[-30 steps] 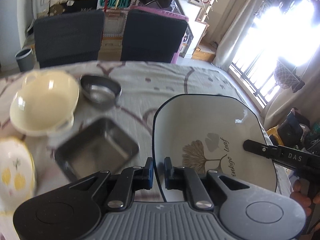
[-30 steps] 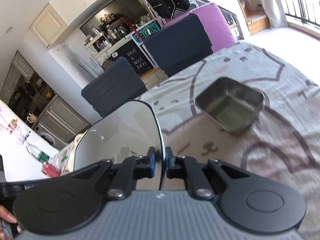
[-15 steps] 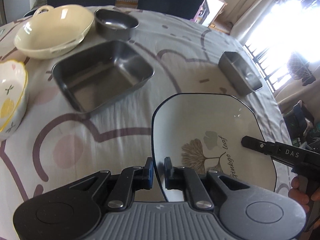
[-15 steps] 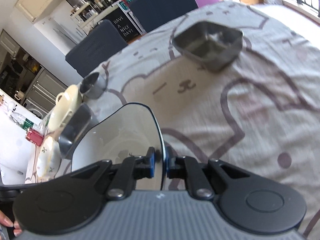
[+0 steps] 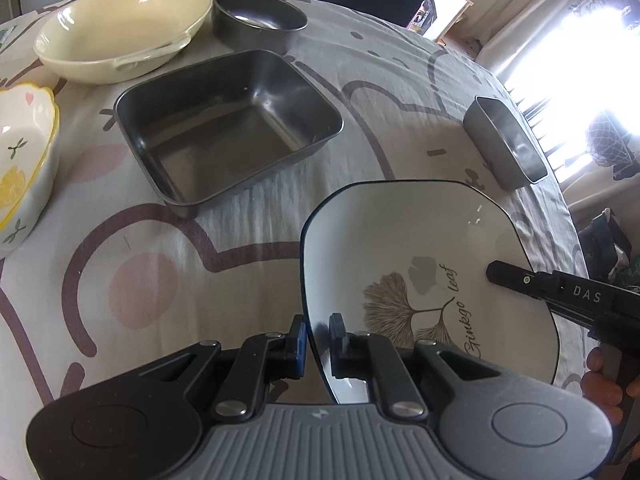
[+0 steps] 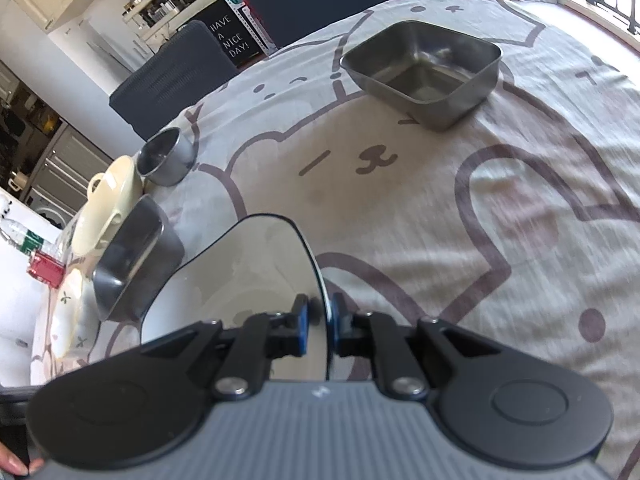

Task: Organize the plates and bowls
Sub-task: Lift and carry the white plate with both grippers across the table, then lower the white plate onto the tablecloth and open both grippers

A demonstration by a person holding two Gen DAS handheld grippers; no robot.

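Both grippers hold one white square plate [image 5: 420, 248] with a dark rim and a ginkgo-leaf print, above the tablecloth. My left gripper [image 5: 319, 338] is shut on its left rim. My right gripper [image 6: 320, 326] is shut on the opposite rim; its finger [image 5: 520, 280] shows over the plate in the left wrist view. The plate's underside [image 6: 248, 280] shows in the right wrist view. A large square steel dish [image 5: 228, 124] lies ahead of the left gripper. A small square steel dish [image 6: 424, 68] sits far right.
A cream handled bowl [image 5: 124, 24] and a round steel bowl [image 5: 258, 20] stand at the back left. A lemon-print bowl [image 5: 24, 160] sits at the left edge. Dark chairs [image 6: 172, 80] stand behind the table. The cloth [image 6: 500, 220] has cartoon prints.
Both grippers have tilted down and come lower toward the table with the plate between them. The dishes now look larger and nearer. The grip on the plate is the same.
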